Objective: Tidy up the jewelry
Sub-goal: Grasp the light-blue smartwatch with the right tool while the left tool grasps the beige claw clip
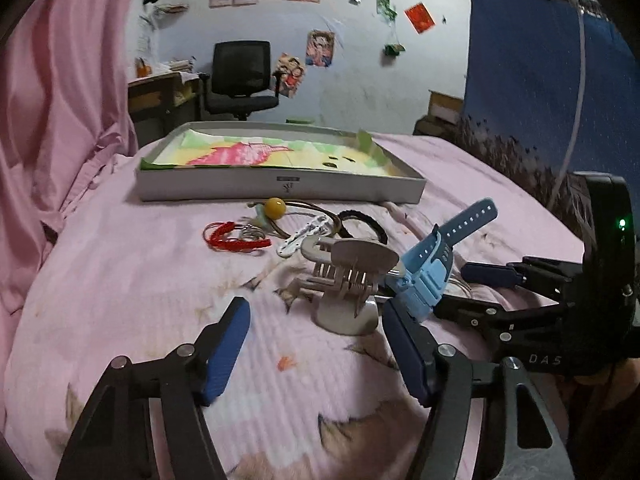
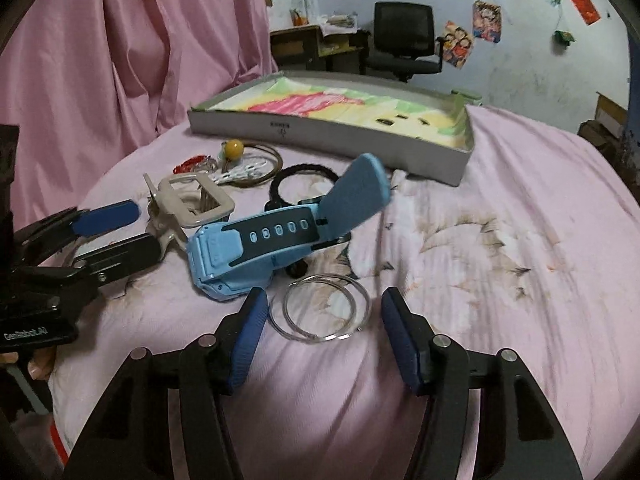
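Meanwhile, on a pink bedspread (image 2: 500,280), I am working two handheld grippers over scattered jewelry.

Left gripper (image 1: 316,344): I am holding it with its blue pads spread wide, gripping nothing; the beige hair claw clip (image 1: 348,280) is lying just ahead, between the fingertips and slightly beyond them.

Right gripper (image 2: 324,344): I am holding it with its pads likewise spread apart and empty; two thin silver hoops (image 2: 320,308) are lying on the bedspread between the fingertips.

Blue watch (image 2: 280,232): it is resting just ahead and left of my right gripper, one strap sticking up, touching the claw clip's side.

Black bracelet (image 2: 304,176): it is lying beyond the watch, farther from both grippers.

Smaller pieces: a red cord bracelet (image 1: 236,236), a yellow bead (image 1: 276,206) on a brown cord and a white hair clip (image 1: 300,236) are clustering ahead of my left gripper, past the claw clip.

Tray (image 1: 280,188): the shallow grey box, lined with colourful paper, is sitting farthest ahead of both grippers, behind all the jewelry.
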`<state>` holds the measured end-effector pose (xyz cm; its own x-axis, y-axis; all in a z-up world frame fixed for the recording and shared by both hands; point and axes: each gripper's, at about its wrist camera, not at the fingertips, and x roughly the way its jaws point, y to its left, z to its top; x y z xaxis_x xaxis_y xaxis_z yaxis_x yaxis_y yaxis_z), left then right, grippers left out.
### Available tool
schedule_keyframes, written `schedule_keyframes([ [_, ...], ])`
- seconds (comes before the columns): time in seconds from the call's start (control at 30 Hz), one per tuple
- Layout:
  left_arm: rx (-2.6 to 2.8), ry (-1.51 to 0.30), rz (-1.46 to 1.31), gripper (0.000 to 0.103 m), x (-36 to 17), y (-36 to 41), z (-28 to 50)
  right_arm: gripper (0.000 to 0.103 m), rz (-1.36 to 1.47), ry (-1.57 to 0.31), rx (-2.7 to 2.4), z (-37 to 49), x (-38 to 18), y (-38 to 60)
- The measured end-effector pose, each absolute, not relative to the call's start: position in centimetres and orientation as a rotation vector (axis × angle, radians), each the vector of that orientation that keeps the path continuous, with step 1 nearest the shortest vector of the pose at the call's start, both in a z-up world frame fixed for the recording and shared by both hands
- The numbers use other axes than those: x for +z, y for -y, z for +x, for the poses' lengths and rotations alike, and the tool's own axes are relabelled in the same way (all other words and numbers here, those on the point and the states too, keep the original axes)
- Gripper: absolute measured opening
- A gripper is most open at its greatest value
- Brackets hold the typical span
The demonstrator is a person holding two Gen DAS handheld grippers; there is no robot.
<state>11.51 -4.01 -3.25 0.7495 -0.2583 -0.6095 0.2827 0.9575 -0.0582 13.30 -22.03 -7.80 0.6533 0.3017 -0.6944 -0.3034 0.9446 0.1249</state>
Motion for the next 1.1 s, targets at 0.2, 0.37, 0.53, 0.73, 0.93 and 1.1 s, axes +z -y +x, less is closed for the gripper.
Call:
schedule_keyframes([
  [0.2, -0.331, -0.678, 0.04, 0.066, -3.5, 4.3, 12.9, 0.05, 0.007, -0.826, 0.369, 14.6, -8.5, 21.8],
  [0.37, -0.353, -0.693, 0.056, 0.06, -3.8, 4.9, 13.2, 0.048, 0.011, -0.846, 0.371, 15.0, -8.9, 21.5],
  [0.53, -0.365, -0.708, 0.067, 0.051, -3.8, 5.3, 13.8, 0.043, 0.034, -0.85, 0.371, 15.1, -9.0, 21.7],
  [0.73, -0.362, -0.712, 0.1, 0.052, -3.7, 6.0, 14.0, 0.041, 0.045, -0.85, 0.366, 15.2, -9.1, 21.8],
  [0.93, -0.352, -0.742, 0.113, 0.052, -3.7, 6.4, 14.8, 0.041, 0.051, -0.85, 0.363, 15.2, -9.1, 21.8],
  [1.1, -0.361, -0.743, 0.076, 0.03, -3.8, 6.0, 15.1, 0.041, 0.065, -0.841, 0.363, 15.1, -9.2, 22.0],
])
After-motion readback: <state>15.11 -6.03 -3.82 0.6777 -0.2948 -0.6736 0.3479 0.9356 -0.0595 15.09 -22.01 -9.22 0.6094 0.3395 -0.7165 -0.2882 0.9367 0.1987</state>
